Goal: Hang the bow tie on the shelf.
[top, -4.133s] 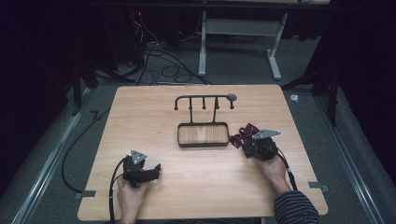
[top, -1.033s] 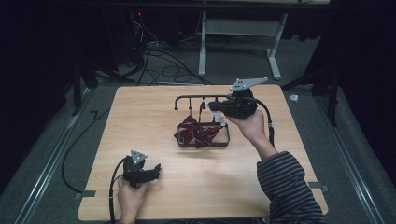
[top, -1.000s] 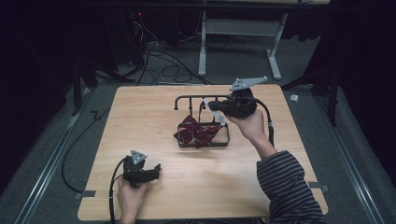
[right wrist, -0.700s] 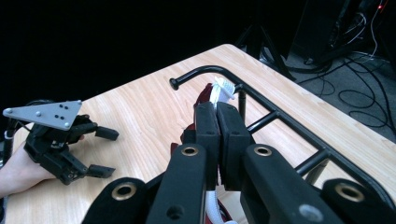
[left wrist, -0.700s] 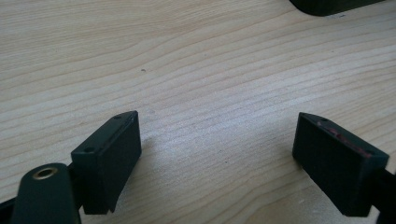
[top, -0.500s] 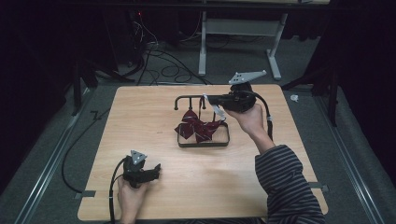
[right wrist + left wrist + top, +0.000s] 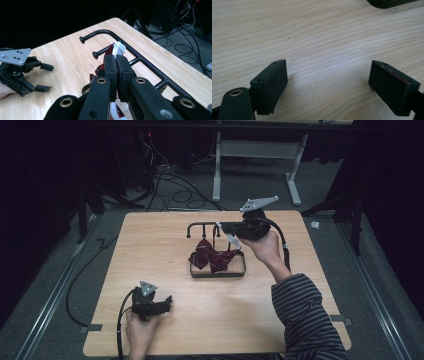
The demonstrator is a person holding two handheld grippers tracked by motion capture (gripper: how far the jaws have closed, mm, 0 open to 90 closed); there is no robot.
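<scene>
The high view looks forward and down over the whole wooden table (image 7: 150, 250), while the left gripper view skims its surface closely and the right gripper view faces the black rack (image 7: 140, 53) toward nine o'clock.

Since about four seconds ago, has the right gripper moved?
Yes. The right gripper went from the table's near right, beside the rack's tray, up and away to the rack's top bar, holding the bow tie's white strap.
</scene>
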